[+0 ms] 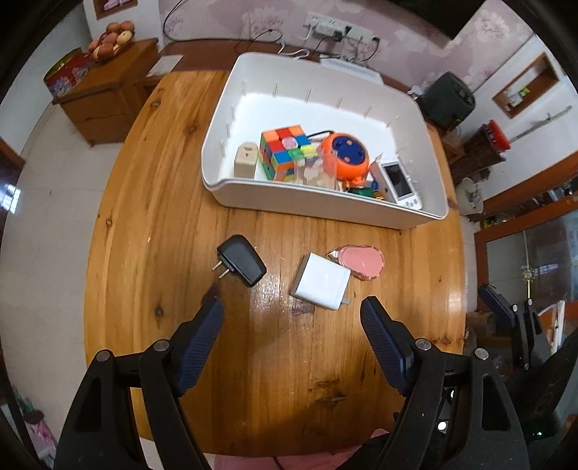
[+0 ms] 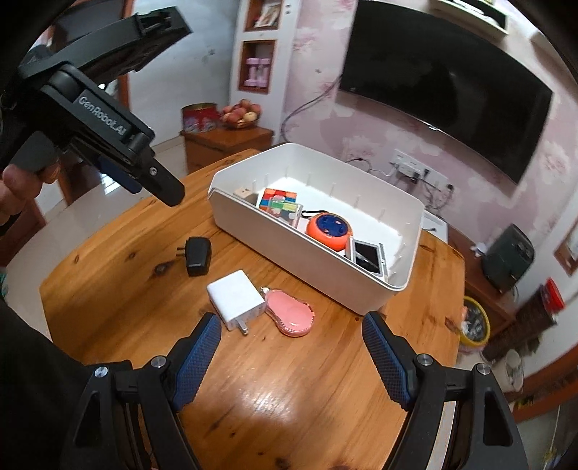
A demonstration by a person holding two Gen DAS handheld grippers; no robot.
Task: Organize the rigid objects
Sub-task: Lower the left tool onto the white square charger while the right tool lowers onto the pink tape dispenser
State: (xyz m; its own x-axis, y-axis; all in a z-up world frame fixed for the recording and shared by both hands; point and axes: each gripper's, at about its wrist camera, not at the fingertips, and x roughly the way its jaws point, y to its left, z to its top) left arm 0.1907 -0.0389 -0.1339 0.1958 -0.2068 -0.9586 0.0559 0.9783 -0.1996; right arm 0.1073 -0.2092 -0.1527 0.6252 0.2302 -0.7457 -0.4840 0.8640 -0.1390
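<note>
On the wooden table (image 1: 253, 361) lie a black plug adapter (image 1: 241, 259) (image 2: 198, 256), a white charger block (image 1: 320, 281) (image 2: 236, 294) and a pink oval case (image 1: 361, 261) (image 2: 290, 315). Behind them stands a white bin (image 1: 325, 208) (image 2: 307, 267) holding a colour cube (image 1: 285, 152) (image 2: 279, 200), an orange-and-blue round toy (image 1: 345, 155) (image 2: 330, 229), a beige block (image 1: 246, 159) and a white handheld device (image 1: 399, 180) (image 2: 368, 256). My left gripper (image 1: 292, 311) hovers open over the table, short of the chargers. My right gripper (image 2: 292, 325) stands open just before the pink case.
The left gripper's body (image 2: 108, 126), held by a hand (image 2: 18, 184), fills the upper left of the right wrist view. A wooden cabinet (image 1: 108, 94) with a fruit bowl (image 1: 112, 38) stands beyond the table. A wall socket strip (image 1: 328, 25) with cables is behind the bin.
</note>
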